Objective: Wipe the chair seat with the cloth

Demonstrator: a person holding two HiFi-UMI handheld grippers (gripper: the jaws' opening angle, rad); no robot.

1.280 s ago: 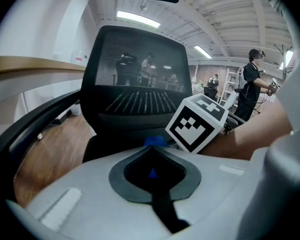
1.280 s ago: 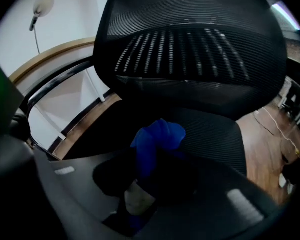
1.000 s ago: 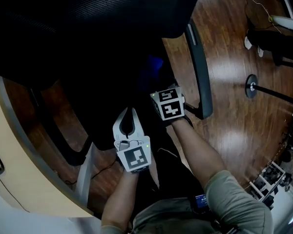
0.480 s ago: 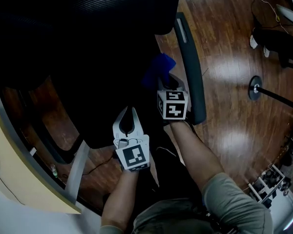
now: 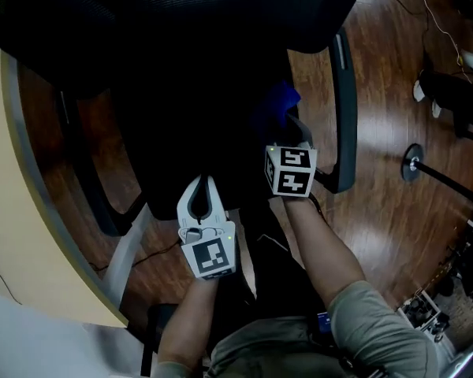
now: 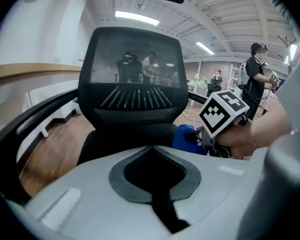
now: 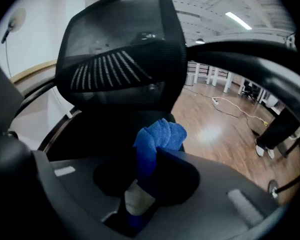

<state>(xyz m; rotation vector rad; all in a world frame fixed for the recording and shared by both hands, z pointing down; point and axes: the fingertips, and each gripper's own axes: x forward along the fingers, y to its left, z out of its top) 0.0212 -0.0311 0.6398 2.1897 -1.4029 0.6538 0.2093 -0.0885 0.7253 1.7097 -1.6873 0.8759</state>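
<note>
The black office chair's seat (image 5: 181,132) fills the middle of the head view, below its mesh backrest (image 5: 181,6). My right gripper (image 5: 288,131) is shut on a bunched blue cloth (image 5: 277,103) at the seat's right side, close to the right armrest (image 5: 345,109). In the right gripper view the cloth (image 7: 157,140) sticks up from between the jaws over the seat (image 7: 102,134). My left gripper (image 5: 204,179) hovers at the seat's near edge, shut with nothing in it. The left gripper view shows the backrest (image 6: 132,79), the cloth (image 6: 186,136) and the right gripper's marker cube (image 6: 222,111).
A curved beige desk edge (image 5: 20,211) runs down the left, next to the chair's left armrest (image 5: 79,164). Glossy wood floor (image 5: 394,211) lies to the right, with a round stand base (image 5: 414,162) and cables. A person (image 6: 255,79) stands far off.
The right gripper and the blue cloth have shifted slightly right and farther over the seat. The left gripper has slid a little toward the near edge. The head view has swung, so the chair sits differently.
</note>
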